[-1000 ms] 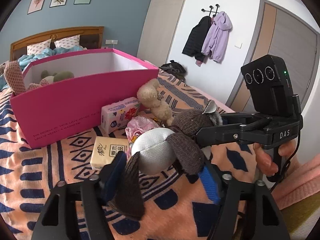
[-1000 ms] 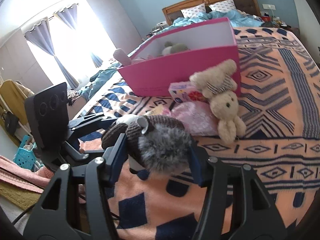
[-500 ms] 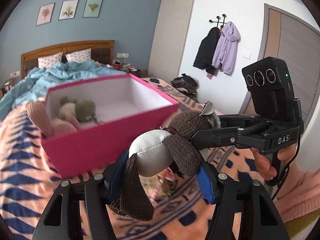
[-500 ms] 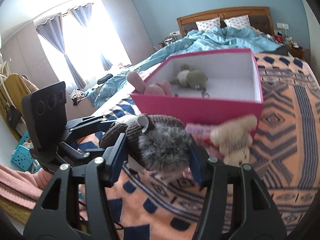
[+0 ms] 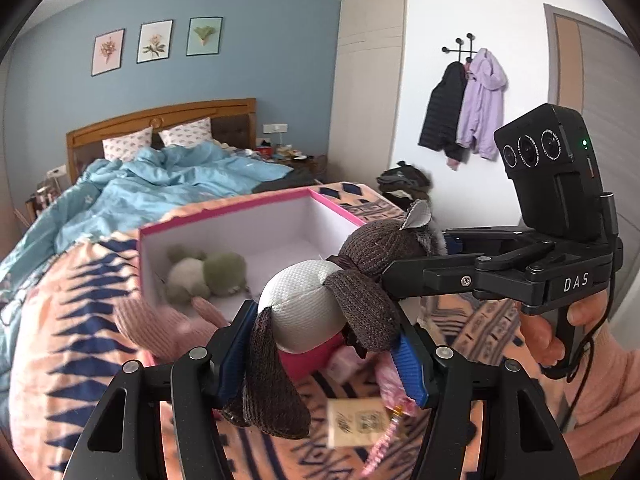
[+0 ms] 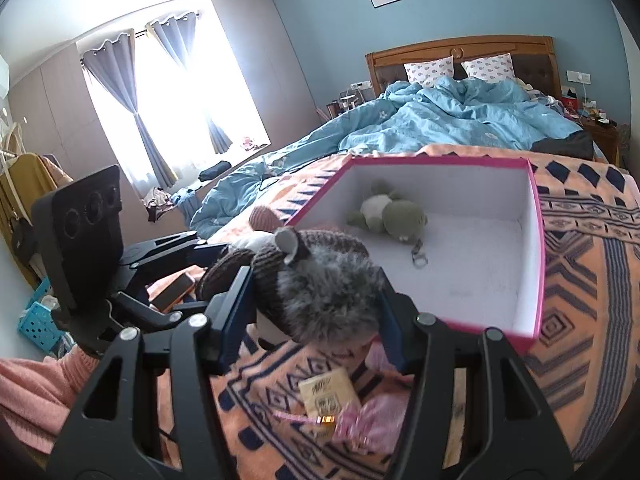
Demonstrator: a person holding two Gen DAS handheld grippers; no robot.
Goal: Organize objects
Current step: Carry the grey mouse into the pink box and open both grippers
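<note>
A brown knitted plush toy (image 5: pixel 304 304) with a white belly and a grey furry head (image 6: pixel 328 300) hangs in the air between both grippers. My left gripper (image 5: pixel 324 332) is shut on its white body, and a brown limb dangles below. My right gripper (image 6: pixel 316 312) is shut on the furry head. The toy sits just in front of the near corner of an uncovered pink box (image 6: pixel 536 260) with a white inside, which stands on the patterned blanket. A green and white plush (image 6: pixel 396 216) lies inside the box. A pink knitted plush (image 5: pixel 160 328) leans on the box's left wall.
Below the toy, a beige tissue pack (image 6: pixel 328 396) and a pink pouch (image 6: pixel 368 424) lie on the orange and navy blanket (image 6: pixel 580 320). A rumpled blue duvet (image 6: pixel 440 120) covers the bed's far half. A person's hand (image 5: pixel 560 332) holds the right gripper's handle.
Both grippers have risen with the plush toy and come nearer the pink box, whose inside now shows from above. The beige bear and the flowered pack have dropped out of view.
</note>
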